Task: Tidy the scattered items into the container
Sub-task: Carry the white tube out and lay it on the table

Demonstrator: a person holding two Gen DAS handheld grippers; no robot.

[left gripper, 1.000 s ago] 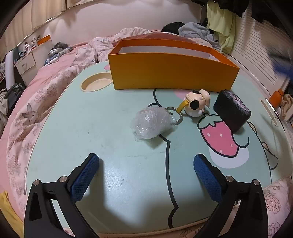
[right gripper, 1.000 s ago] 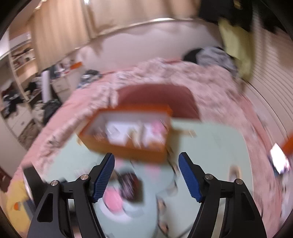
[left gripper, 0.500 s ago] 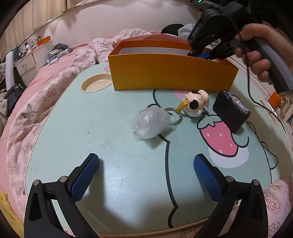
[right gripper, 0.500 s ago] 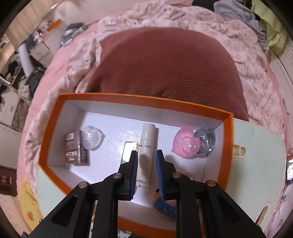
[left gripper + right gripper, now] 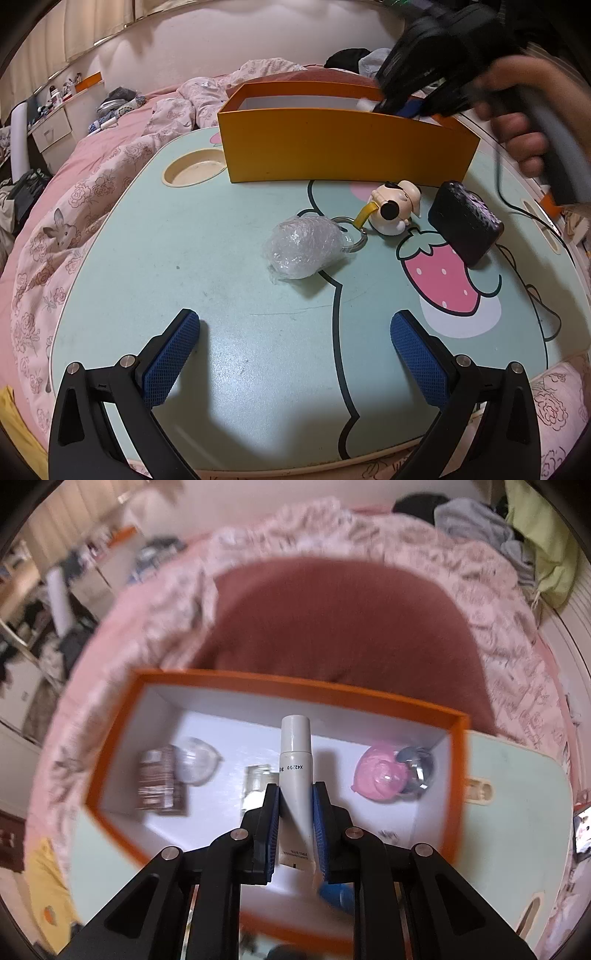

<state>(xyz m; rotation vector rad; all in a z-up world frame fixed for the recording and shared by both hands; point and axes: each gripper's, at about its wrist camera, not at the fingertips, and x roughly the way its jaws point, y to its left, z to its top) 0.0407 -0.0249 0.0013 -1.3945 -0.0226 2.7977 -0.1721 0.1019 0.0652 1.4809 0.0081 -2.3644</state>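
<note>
While three items wait on the mint-green lap table [image 5: 221,258], the left gripper [image 5: 295,343] hovers low over its near edge, jaws spread wide and holding nothing. Ahead of it, from left to right, lie a crumpled clear plastic wrap [image 5: 301,249], a cartoon dog keychain [image 5: 395,212] whose ring touches the wrap, and a dark rectangular pouch [image 5: 465,227] just beside the dog. The wrap looks feather-light and springy, best pinched across its bulk; the dog looks hard and smooth, safer taken across the body than by the ring; the pouch looks soft, with grippy texture, and its short side suits the jaws. Behind them stands the orange box [image 5: 343,151], the right gripper [image 5: 295,808] poised over its right end. From above, the right wrist camera reveals what the box wall hides from the left: a brown packet [image 5: 159,786], a clear domed piece [image 5: 195,760], a small glass bottle [image 5: 256,786], a pink round case [image 5: 380,773] and a shiny metal object [image 5: 419,764] on the white floor. The right gripper's jaws are clamped on a white tube [image 5: 295,771] at mid-length, cap pointing away, above the box interior. The tube looks stiff, light and slick. That blurred view misses the table items
</note>
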